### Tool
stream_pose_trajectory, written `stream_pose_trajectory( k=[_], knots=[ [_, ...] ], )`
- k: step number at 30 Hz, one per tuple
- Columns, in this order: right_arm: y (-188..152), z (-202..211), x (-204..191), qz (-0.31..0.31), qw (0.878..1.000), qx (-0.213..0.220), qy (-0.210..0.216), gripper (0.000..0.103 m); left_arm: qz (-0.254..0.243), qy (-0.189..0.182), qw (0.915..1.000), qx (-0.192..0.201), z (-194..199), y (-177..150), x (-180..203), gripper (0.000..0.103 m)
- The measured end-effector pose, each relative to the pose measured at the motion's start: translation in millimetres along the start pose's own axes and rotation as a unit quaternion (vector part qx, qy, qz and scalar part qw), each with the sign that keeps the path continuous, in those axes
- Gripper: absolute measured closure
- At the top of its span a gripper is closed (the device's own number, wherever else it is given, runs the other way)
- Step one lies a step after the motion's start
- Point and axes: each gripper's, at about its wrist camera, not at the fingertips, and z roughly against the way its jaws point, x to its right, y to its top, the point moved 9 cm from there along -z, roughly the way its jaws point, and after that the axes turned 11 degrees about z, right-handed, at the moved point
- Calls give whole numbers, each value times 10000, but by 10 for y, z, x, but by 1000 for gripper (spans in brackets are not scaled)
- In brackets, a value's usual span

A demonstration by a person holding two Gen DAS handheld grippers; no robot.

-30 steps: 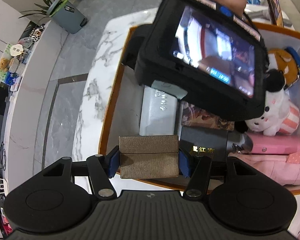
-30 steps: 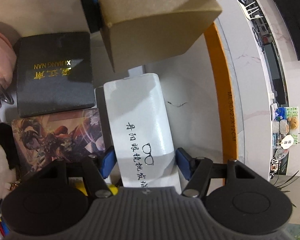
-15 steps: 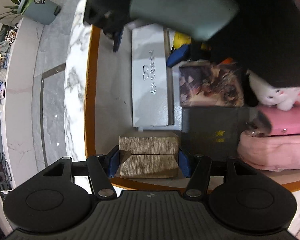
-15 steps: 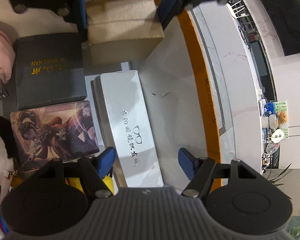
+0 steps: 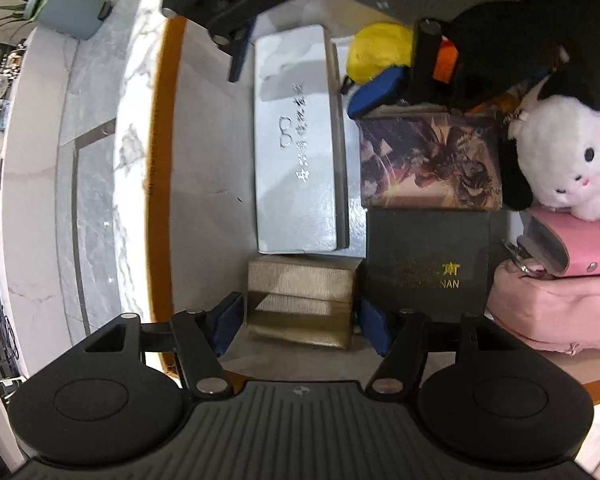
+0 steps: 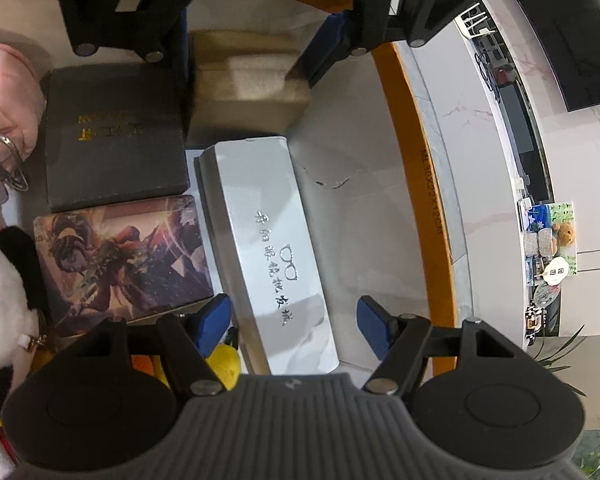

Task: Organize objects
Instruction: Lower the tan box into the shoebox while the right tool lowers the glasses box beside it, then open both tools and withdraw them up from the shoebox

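Left wrist: hand-held gripper [image 5: 300, 316] steeply downward

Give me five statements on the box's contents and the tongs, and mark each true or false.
1. The tan box sits between the left tongs' opening pads. True.
2. The white case lies on the table outside the tray. False: it lies inside the orange-rimmed tray.
3. The black box lies beside the tan box. True.
4. The right tongs grip the picture box. False: they straddle the white case, apart from it.
5. The plush is green. False: white.
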Motion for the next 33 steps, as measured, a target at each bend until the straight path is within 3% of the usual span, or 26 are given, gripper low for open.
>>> stream_pose_trajectory(
  k=[9,15,19,20,26,28,30,33],
  knots=[
    [16,347,24,-431,9990,82,-51,31,480,33,9972,569,533,-100,18,26],
    [59,961,61,-1197,9924,279,-96,28,1147,324,9848,1266,1200,-337,75,26],
    [169,1452,9,-1887,9809,440,-136,28,1886,422,9648,1784,1704,-471,218,26],
    [170,1499,148,-2114,9761,464,-175,27,2073,426,9586,1905,1818,-502,242,26],
    [183,2210,202,-3597,9301,749,-54,25,3046,872,9177,2397,2436,-896,540,22],
    [259,2466,158,-3744,9232,859,-115,24,3394,996,9056,2340,2627,-1024,612,21],
    [273,2683,98,-3965,9141,809,-269,22,3744,937,8895,2446,2797,-1145,704,19],
    [295,2938,-48,-4373,8957,764,-249,18,4340,961,8583,2564,2991,-1360,806,15]
  ],
)
